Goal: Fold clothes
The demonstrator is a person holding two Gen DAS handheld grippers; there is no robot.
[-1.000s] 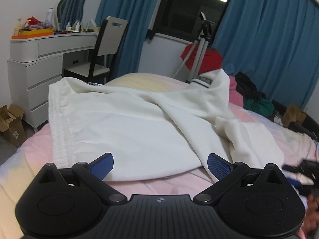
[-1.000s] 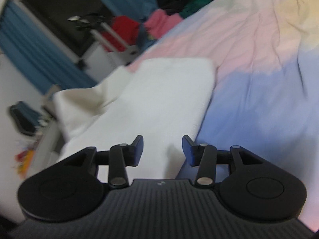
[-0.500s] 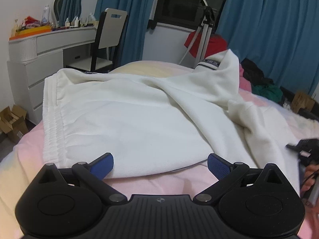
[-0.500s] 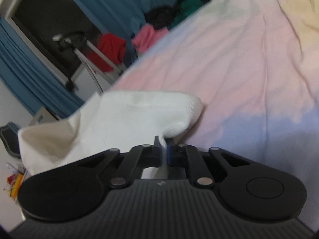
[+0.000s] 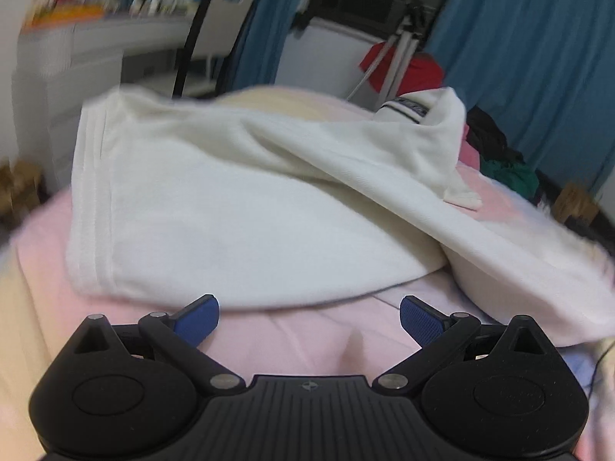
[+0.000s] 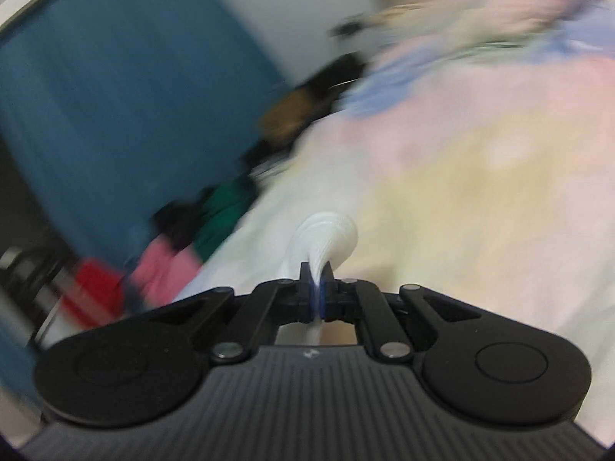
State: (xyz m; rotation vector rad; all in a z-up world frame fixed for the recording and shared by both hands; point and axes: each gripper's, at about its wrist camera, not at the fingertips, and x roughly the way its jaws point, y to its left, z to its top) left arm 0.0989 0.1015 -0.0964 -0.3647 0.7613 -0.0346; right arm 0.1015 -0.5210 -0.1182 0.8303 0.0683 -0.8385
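Observation:
A white sweatshirt (image 5: pixel 238 207) lies spread on the pastel bed sheet (image 5: pixel 307 342), its ribbed hem at the left and one sleeve stretched toward the right. My left gripper (image 5: pixel 309 317) hovers open just short of the garment's near edge, nothing between its blue pads. In the blurred right wrist view, my right gripper (image 6: pixel 317 288) is shut on the ribbed white cuff (image 6: pixel 326 236), which bulges out beyond the fingertips. Where the cuff sits above the sheet (image 6: pixel 480 192) cannot be told.
A white dresser (image 5: pixel 88 61) and a chair (image 5: pixel 219 34) stand beyond the bed at the left. Blue curtains (image 5: pixel 519 46), a tripod (image 5: pixel 399 50) with a red item, and a heap of dark, green and pink clothes (image 5: pixel 496 153) are at the back right.
My right gripper closed on the sleeve cuff and has swung it away fast, pulling the sleeve taut to the right. My left gripper stayed open and dipped closer to the garment's near edge.

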